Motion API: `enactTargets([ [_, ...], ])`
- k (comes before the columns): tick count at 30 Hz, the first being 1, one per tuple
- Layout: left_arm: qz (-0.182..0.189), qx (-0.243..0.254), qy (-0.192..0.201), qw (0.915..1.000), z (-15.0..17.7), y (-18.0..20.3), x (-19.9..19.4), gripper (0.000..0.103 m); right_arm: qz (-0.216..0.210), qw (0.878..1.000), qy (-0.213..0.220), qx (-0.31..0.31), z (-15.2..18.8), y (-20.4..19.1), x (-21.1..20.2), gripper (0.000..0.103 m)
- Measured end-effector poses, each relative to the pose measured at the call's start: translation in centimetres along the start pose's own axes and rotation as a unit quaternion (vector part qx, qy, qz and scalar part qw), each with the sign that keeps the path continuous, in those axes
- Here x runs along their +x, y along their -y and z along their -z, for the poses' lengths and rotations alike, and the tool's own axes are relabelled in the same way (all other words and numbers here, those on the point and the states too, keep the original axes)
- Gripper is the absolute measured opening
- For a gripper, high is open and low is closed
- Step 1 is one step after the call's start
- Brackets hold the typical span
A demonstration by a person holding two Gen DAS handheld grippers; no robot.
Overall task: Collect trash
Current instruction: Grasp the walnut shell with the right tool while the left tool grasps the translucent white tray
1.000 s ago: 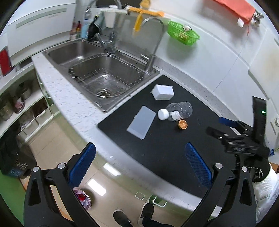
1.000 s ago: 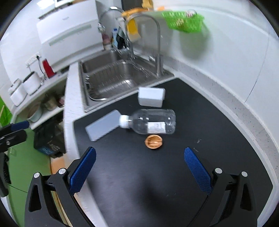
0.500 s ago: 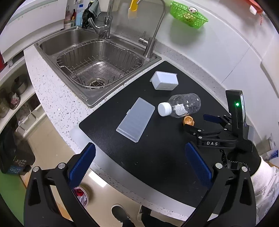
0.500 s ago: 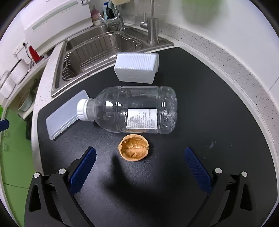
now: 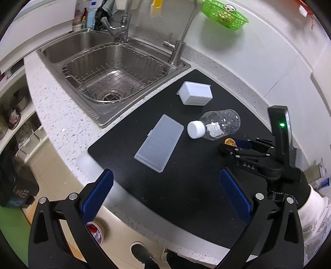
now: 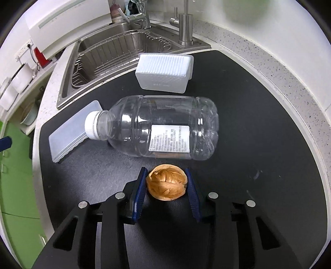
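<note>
A brown walnut shell half (image 6: 166, 182) lies on the black mat (image 6: 258, 124), just in front of a clear plastic bottle (image 6: 157, 128) with a white cap, lying on its side. My right gripper (image 6: 166, 186) has closed its blue pads on both sides of the shell; it also shows in the left wrist view (image 5: 229, 144), with the shell (image 5: 230, 141) at its tips. A white box (image 6: 163, 72) and a flat translucent lid (image 6: 72, 130) lie nearby. My left gripper (image 5: 165, 196) is open and empty over the mat's near edge, above the floor.
A steel sink (image 5: 111, 70) with a wire rack and taps sits left of the mat. A green basket (image 5: 224, 15) hangs on the white wall. A small bin (image 5: 94, 231) stands on the floor below the counter edge. Shelves with pots stand at far left.
My right gripper moved down to the mat and closed around the walnut shell. My left gripper moved closer over the counter, still open.
</note>
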State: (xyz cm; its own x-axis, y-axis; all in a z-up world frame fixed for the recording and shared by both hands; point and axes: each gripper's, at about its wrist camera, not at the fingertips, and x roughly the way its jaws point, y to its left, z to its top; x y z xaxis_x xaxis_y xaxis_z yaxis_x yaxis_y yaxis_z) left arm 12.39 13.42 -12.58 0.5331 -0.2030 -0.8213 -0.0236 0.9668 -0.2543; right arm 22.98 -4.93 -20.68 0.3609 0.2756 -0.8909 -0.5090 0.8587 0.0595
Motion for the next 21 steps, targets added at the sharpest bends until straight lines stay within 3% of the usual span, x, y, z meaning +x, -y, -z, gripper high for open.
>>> enactTargets([
  [11, -0.001, 0.051, -0.027, 0.9983, -2.7, 2.2, 5.4, 0.1, -0.015, 0.999, 0.018, 0.026, 1.1, 2.2, -4.8, 0.037],
  [17, -0.023, 0.066, -0.051, 0.9963, -3.1, 1.9, 8.8, 0.1, -0.018, 0.999, 0.024, 0.04, 1.7, 3.6, -6.0, 0.037],
  [21, -0.041, 0.083, -0.046, 0.9946, -2.9, 1.9, 10.0, 0.1, -0.016, 0.999, 0.021, 0.045, 2.0, 4.1, -6.1, 0.037],
])
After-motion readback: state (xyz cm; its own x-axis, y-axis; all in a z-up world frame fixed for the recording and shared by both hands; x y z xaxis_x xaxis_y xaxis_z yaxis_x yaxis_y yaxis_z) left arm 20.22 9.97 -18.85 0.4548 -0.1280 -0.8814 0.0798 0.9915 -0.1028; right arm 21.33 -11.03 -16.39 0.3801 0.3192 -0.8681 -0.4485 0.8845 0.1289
